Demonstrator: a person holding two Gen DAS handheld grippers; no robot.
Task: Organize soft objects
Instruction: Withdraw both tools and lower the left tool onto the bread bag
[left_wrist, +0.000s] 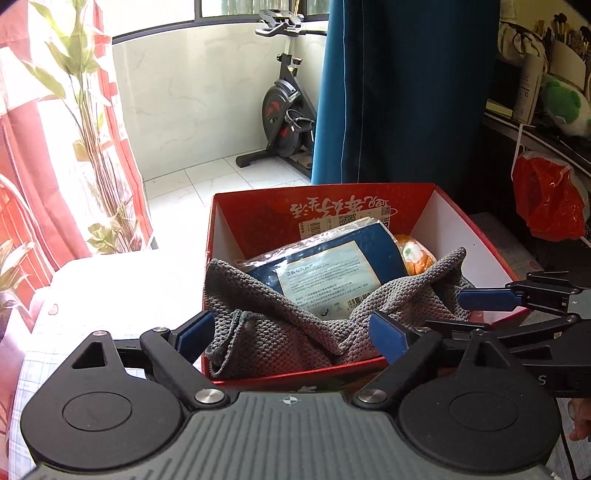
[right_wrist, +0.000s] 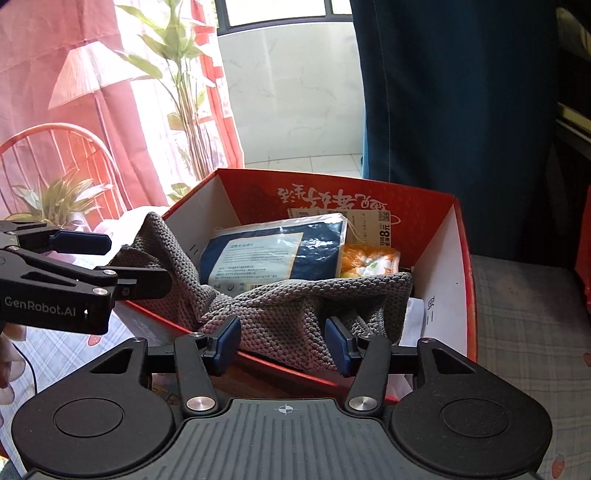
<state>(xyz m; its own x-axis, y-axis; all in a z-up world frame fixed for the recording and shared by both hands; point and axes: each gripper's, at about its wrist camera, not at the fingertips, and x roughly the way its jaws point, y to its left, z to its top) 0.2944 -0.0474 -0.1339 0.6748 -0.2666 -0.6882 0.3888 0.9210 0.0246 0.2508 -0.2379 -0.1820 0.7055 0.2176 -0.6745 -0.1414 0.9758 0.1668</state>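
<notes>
A red cardboard box (left_wrist: 476, 236) (right_wrist: 461, 266) sits on the bed. Inside lie a blue plastic-wrapped package (left_wrist: 332, 266) (right_wrist: 273, 254) and an orange soft item (left_wrist: 415, 254) (right_wrist: 369, 260). A grey knitted cloth (left_wrist: 280, 325) (right_wrist: 288, 314) is draped over the box's near edge, partly inside. My left gripper (left_wrist: 291, 338) is open, its fingers at the box's near edge on either side of the cloth. My right gripper (right_wrist: 282, 341) is open at the near edge, the cloth between its fingers. Each gripper also shows in the other's view, the right (left_wrist: 491, 299) and the left (right_wrist: 85, 242).
The box rests on a checked bedsheet (right_wrist: 528, 332). A red-patterned curtain (left_wrist: 22, 158) and a plant (left_wrist: 92, 122) stand left. A blue curtain (left_wrist: 399, 92) hangs behind the box. An exercise bike (left_wrist: 284, 114) stands on the balcony. A red plastic bag (left_wrist: 546, 195) hangs right.
</notes>
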